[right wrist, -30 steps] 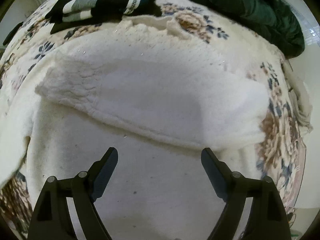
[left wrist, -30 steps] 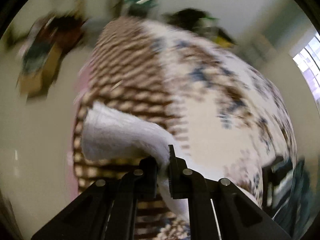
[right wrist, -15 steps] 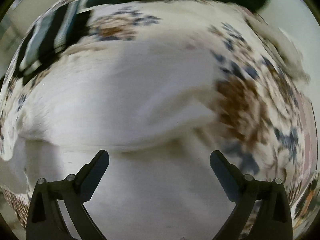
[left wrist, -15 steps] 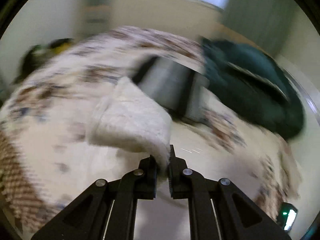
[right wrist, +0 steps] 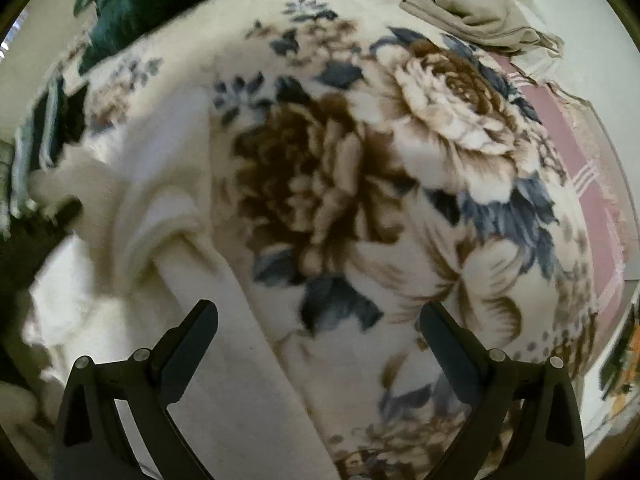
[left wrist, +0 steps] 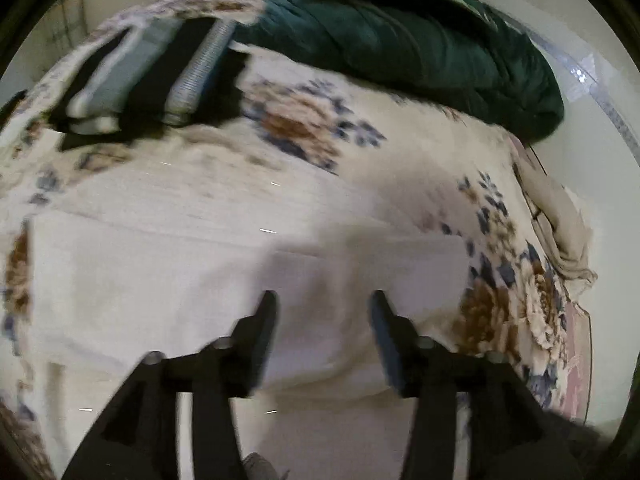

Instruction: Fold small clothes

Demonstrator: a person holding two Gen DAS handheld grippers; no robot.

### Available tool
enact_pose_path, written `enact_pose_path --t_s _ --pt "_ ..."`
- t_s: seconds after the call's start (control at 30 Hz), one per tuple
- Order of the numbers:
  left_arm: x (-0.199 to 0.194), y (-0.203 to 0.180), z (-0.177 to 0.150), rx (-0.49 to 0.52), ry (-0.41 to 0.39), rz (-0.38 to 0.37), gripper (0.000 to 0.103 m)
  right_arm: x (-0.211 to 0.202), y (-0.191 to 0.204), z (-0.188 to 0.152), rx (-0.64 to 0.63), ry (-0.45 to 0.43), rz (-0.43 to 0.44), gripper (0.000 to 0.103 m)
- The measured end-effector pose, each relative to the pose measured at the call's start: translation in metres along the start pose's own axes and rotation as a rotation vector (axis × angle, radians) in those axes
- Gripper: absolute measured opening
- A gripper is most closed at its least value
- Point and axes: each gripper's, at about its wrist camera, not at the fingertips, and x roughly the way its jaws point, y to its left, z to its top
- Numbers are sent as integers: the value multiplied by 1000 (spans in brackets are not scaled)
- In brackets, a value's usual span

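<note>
Hovering over the bed, we hold our left gripper (left wrist: 323, 304) with its fingers parted and nothing between them, the white fleece garment (left wrist: 168, 280) spread flat beneath and ahead of the tips on the floral blanket (left wrist: 308, 128). Our right gripper (right wrist: 319, 314) is spread wide and also empty; the garment's bunched edge (right wrist: 160, 224) lies under and beyond its left finger, while blanket flowers fill the gap. Beyond the left fingertips lie a striped folded garment (left wrist: 160, 68) and a dark green quilt (left wrist: 420, 44).
</note>
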Motion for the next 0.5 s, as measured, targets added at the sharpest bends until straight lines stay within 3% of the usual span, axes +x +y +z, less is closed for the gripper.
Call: enact_pose_path --t_s 0.03,0.07,0.17,0.2,0.3,0.33,0.43,0.5 --pt "-15 19 1 -21 -11 30 93 -4 0 4 9 -2 21 102" --pt "-27 39 2 -47 -25 58 95 -10 2 11 26 -9 56 102" --pt "-53 106 -1 -123 -53 181 95 -21 26 34 42 -36 174 102" --pt "-57 134 -2 -137 -55 257 95 -20 41 44 25 -35 205 102" --pt "-46 191 -5 -182 3 418 95 -8 94 67 -32 -31 254 102" --pt "-42 206 -6 -200 12 436 95 -3 112 71 -58 -29 263 102" --pt "-25 231 -6 -213 36 485 95 16 191 77 -238 -27 227 102" --pt "-11 237 -4 -189 64 508 95 32 238 65 -382 -31 122 102"
